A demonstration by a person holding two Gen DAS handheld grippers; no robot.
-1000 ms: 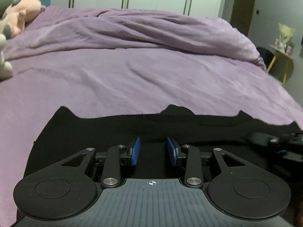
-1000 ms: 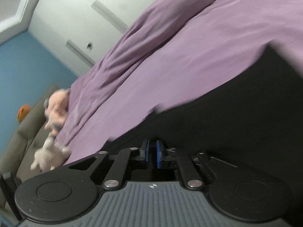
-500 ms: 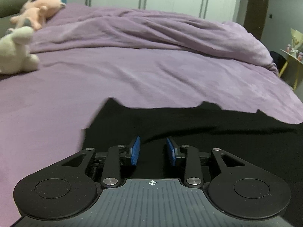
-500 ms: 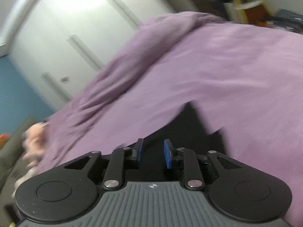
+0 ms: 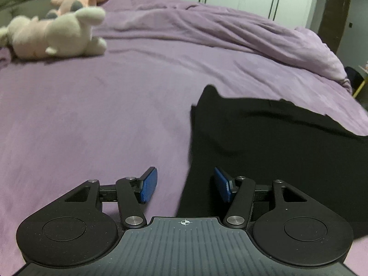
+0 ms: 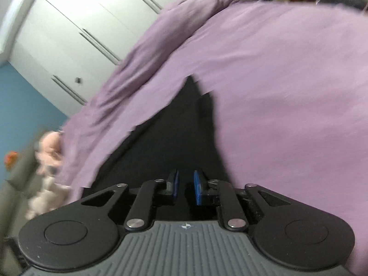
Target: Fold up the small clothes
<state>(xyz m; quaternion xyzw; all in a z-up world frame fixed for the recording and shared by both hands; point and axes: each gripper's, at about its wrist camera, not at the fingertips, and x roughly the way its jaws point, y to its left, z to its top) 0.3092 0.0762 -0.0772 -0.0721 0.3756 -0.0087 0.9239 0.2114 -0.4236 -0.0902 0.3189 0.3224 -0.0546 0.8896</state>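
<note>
- Since a second ago, the left gripper (image 5: 185,185) has slid left off the black garment (image 5: 264,142) and spread its jaws wide; the right gripper (image 6: 185,187) has parted its jaws slightly.
- Neither claw holds cloth.
- The garment lies flat on the purple bedspread (image 5: 96,115), its left edge running near-to-far between the left gripper's pads.
- In the right wrist view the black cloth (image 6: 174,138) stretches straight ahead, so the right gripper looks nearer to its bulk.
</note>
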